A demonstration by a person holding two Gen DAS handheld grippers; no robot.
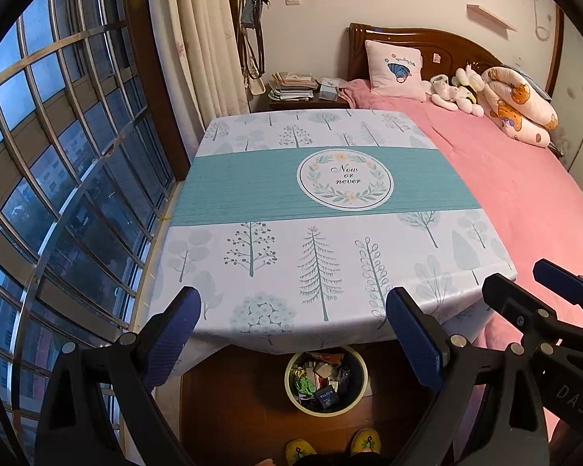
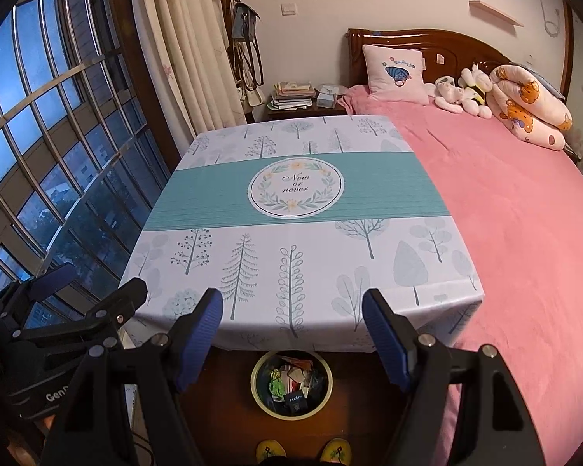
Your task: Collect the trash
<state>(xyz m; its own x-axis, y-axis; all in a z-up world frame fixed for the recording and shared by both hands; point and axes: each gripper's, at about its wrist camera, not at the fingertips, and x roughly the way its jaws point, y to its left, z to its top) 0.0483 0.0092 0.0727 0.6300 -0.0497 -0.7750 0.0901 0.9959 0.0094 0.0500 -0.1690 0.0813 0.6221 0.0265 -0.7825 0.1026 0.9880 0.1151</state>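
Observation:
A round trash bin [image 1: 326,382] stands on the wooden floor under the table's near edge, full of wrappers and a small dark box; it also shows in the right wrist view [image 2: 291,382]. My left gripper [image 1: 291,334] is open and empty, held above the bin at the table's near edge. My right gripper [image 2: 291,334] is open and empty in the same place, to the right of the left one. The table [image 1: 322,194] carries a tree-print cloth with a teal band; no trash shows on it.
A pink bed [image 2: 505,213] lies right of the table with a pillow and soft toys at its head. A barred window [image 1: 58,155] runs along the left. A nightstand [image 1: 303,93] with stacked papers stands behind the table. My yellow slippers [image 2: 303,450] are near the bin.

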